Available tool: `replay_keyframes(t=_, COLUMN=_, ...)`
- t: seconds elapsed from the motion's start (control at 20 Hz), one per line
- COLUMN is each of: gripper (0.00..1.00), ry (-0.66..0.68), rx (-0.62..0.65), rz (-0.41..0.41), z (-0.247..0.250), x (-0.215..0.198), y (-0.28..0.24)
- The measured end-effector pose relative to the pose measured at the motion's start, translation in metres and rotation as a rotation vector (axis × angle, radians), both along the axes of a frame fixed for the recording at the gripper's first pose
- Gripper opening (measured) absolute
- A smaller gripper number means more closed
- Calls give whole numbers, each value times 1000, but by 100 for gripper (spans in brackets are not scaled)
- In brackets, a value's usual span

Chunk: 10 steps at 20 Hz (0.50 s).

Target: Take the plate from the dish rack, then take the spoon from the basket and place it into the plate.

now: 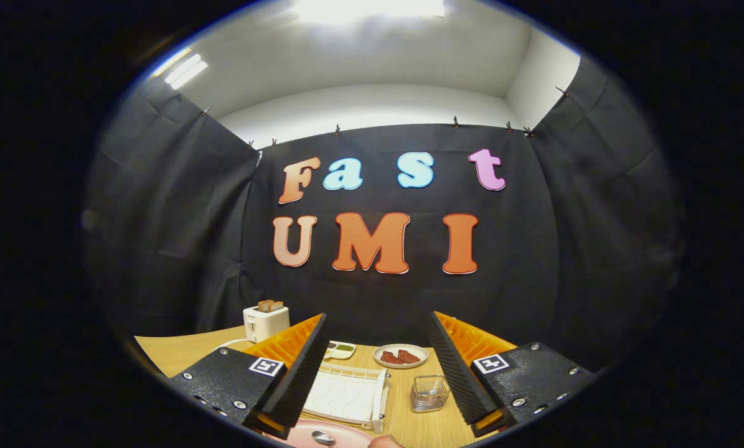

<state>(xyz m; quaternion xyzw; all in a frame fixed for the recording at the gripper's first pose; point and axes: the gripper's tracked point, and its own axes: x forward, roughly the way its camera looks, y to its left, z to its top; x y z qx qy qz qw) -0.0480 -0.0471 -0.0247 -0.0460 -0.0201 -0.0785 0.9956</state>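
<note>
My gripper [378, 318] stands open above the wooden table, with nothing between its black-padded fingers [300, 367]. Below and close in front, near the left finger's base, lies a pink plate [347, 434]. A metal spoon's bowl [323, 438] rests on it. Just beyond the plate is the white dish rack [348, 393], holding no dishes. To the rack's right, between the fingers, stands the small wire basket [429, 393], which looks empty.
A white plate with red pieces [400, 356] sits at the back of the table [409, 423]. A small dish with green bits [340, 350] lies to its left. A white toaster with bread [266, 320] stands far left. Something tan and rounded [387, 441] lies beside the pink plate.
</note>
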Motion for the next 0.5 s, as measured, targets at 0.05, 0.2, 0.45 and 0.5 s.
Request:
replay_keyframes(t=0.05, gripper=95, ry=10, rx=14, rz=1, z=-3, x=2, y=-1)
replay_keyframes(t=0.2, gripper=95, ry=27, rx=35, rz=6, z=-8, x=7, y=-2)
replay_keyframes(t=0.45, gripper=95, ry=48, rx=20, rz=26, z=-10, x=16, y=5)
replay_keyframes(t=0.5, gripper=95, ry=50, rx=17, rz=30, z=-12, x=17, y=7)
